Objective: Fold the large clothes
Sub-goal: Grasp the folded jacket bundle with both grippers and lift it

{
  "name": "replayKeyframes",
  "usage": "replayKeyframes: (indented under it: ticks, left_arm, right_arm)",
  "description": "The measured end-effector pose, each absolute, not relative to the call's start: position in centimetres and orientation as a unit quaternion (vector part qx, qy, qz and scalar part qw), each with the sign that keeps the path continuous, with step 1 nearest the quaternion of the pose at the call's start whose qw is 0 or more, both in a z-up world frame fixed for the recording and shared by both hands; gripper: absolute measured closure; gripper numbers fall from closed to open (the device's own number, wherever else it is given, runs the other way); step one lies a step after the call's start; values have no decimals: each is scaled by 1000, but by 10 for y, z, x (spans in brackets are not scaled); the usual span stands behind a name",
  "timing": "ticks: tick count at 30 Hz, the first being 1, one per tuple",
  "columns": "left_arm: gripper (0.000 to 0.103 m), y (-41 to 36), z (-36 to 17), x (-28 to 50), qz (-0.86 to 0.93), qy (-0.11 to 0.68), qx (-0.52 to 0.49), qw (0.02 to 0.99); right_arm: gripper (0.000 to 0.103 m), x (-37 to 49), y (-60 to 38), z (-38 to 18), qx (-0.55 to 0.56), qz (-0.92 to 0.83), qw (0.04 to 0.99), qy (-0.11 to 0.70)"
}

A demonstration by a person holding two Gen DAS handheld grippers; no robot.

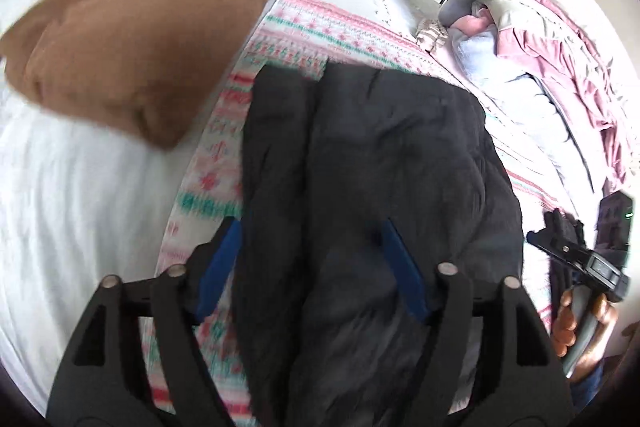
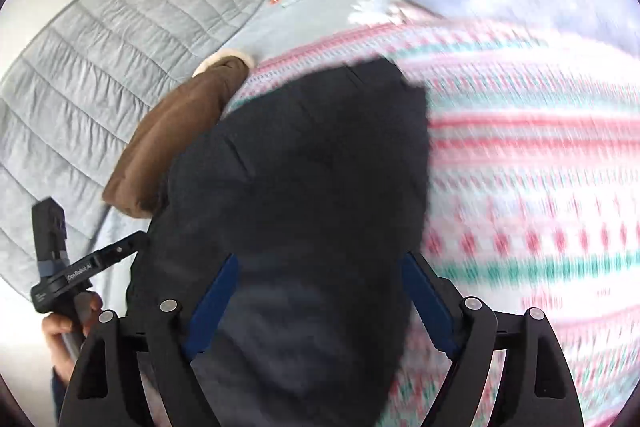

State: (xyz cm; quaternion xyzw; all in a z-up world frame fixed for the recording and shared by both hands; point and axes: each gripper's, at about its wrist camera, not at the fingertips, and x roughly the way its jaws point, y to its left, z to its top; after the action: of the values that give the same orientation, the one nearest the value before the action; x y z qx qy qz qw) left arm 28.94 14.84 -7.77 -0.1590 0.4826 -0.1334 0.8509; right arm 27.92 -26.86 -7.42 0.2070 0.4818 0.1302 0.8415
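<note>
Left gripper (image 1: 312, 267): fingers spread wide over the near part of the dark garment (image 1: 372, 187); the cloth lies between the blue pads, which are not closed on it.
Right gripper (image 2: 316, 291): fingers likewise apart, the same dark cloth between them, nothing pinched.
Dark garment: a black padded piece lying lengthwise on the patterned blanket (image 2: 520, 187), near end under both grippers, far end toward the blanket's far edge; it looks partly folded along its length.
Step in hand: probably between folds, both tools released above the near hem.
Next move: likely calls for each gripper to close on a near corner, then carry it toward the far end.
Brown garment (image 1: 132, 47): folded, at the blanket's left edge, touching or just beside the dark one; it could snag a leftward swing.
Pink and pale clothes (image 1: 540, 39): heaped along the right edge, well apart.
Grey quilt (image 2: 100, 67): beyond the left edge, no obstacle.
</note>
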Motion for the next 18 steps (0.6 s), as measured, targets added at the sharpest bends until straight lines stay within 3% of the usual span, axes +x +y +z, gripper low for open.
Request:
replayKeyframes:
  ticks: [6,18]
  left_arm:
    - [25,168,-101,266,-154,516,-219,814]
    - [22,153,-111,246,-192,526,-209,802]
  right_arm:
    - [18,270,-292,-103,295,129,801,504]
    - [18,278,-294,-132,355,145,761,524]
